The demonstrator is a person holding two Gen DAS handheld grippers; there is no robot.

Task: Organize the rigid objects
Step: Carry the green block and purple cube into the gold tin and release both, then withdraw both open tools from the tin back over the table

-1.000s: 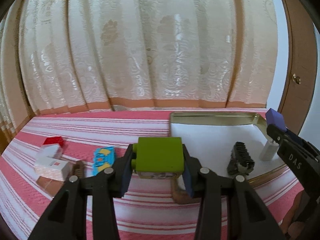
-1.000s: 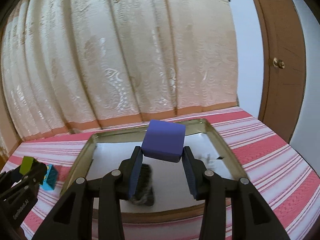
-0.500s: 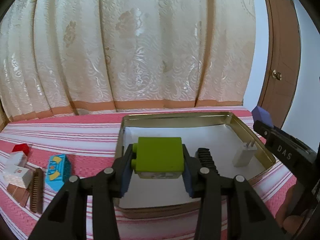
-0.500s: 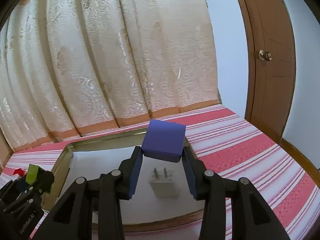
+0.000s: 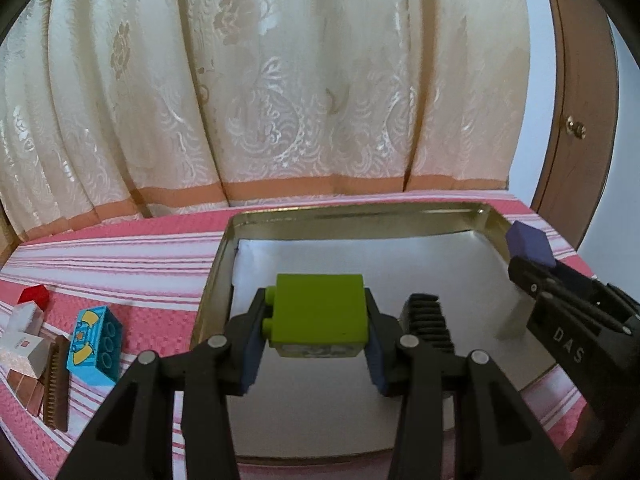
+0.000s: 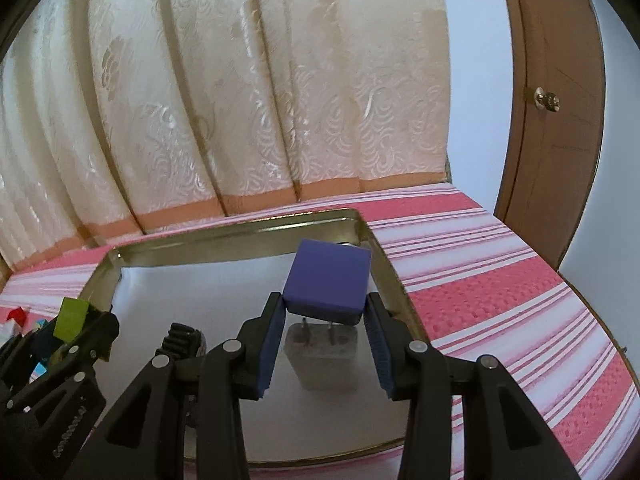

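Both loads have swung in over the metal tray (image 5: 224,264): the left gripper (image 5: 318,322) clamps a green block (image 5: 320,312), the right gripper (image 6: 324,320) a purple block (image 6: 326,280), placement apparently imminent. A black comb-like piece (image 5: 430,320) and white charger plug (image 6: 322,356) already crowd the tray floor; a blue block (image 5: 96,344) waits outside on the striped cloth (image 6: 500,280).
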